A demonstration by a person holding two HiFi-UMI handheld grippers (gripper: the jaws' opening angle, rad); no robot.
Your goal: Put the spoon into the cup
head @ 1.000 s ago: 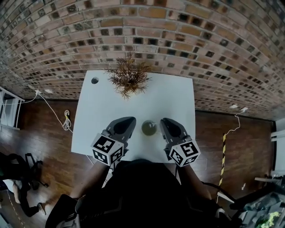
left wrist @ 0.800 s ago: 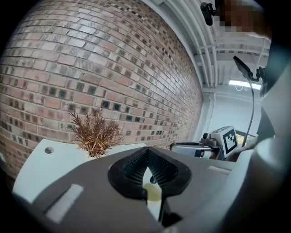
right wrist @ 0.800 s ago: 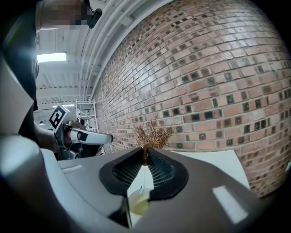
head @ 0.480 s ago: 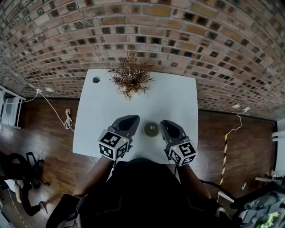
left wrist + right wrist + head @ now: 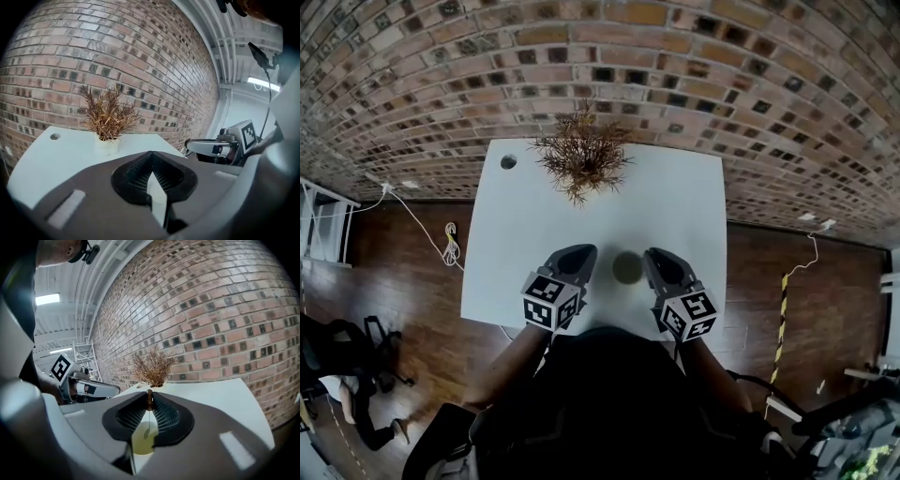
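Your right gripper [image 5: 149, 394] is clamped on the spoon [image 5: 149, 402], pinching the brown handle end at the very tips. The thin stem hangs down through the jaw gap. That's a good hold, since the working end is free to drop in first.

The cup [image 5: 627, 268] sits on the table [image 5: 675, 206] between your two grippers, near the front edge and within easy reach of both. In the right gripper view the stem lines up with the cup [image 5: 143, 439]. The head view shows the cup beside that gripper, not under it, so I'd say the spoon isn't in yet.

Your left gripper [image 5: 151, 154] has its jaws together with nothing in them. It's parked just beside the cup, probably to steady it if it tips.

The plant [image 5: 581, 159] is at the far edge, well clear.
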